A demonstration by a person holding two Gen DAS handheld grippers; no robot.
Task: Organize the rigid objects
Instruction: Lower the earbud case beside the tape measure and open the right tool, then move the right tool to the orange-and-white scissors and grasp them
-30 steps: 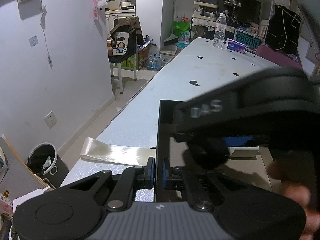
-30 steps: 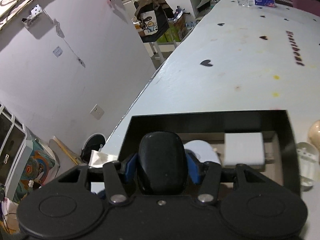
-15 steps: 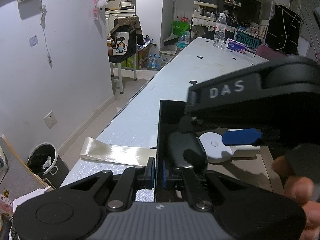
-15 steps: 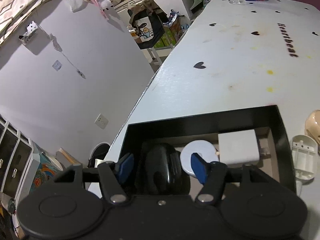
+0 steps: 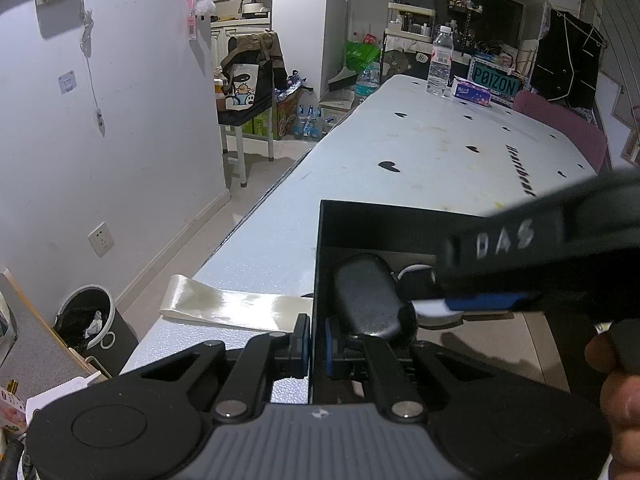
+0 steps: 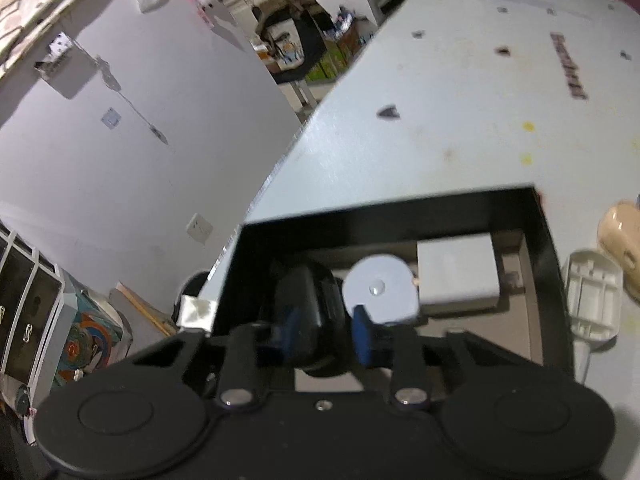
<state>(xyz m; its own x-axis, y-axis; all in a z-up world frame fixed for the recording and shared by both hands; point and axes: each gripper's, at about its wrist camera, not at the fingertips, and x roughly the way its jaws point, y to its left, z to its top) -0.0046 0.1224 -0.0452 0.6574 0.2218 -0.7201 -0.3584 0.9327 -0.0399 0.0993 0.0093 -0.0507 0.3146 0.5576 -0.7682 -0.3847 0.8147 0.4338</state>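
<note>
Left gripper (image 5: pixel 316 344) is clamped narrow on the left wall of the black box (image 5: pixel 380 216), one blue pad outside the wall and one inside. Right gripper (image 6: pixel 325 334) hangs over the box's left end, tilted down into it. Its jaws have just been closing and now stand at a narrow gap with nothing pressed between the pads. The black case (image 5: pixel 366 296) shows through that gap in the right wrist view, but the left wrist view shows it lying on the box floor, clear of the right gripper's blue finger. A person's fingers (image 5: pixel 616 392) show at the right edge, on the right gripper's handle.

Inside the box, the case lies against the left wall. A white disc (image 6: pixel 380 288) sits just beside it, and a white block (image 6: pixel 458 274) sits just right of the disc, near the far wall. The rest of the box floor is bare.

The box stands on a white table (image 5: pixel 420 148) printed with small black hearts. Outside the right wall lies a white plastic tray (image 6: pixel 592 296), with a beige thing (image 6: pixel 620 232) just beyond it. A glossy strip (image 5: pixel 236 306) lies on the table left of the box. A bottle (image 5: pixel 439 60) and a tissue pack (image 5: pixel 471 94) stand at the far end of the table
</note>
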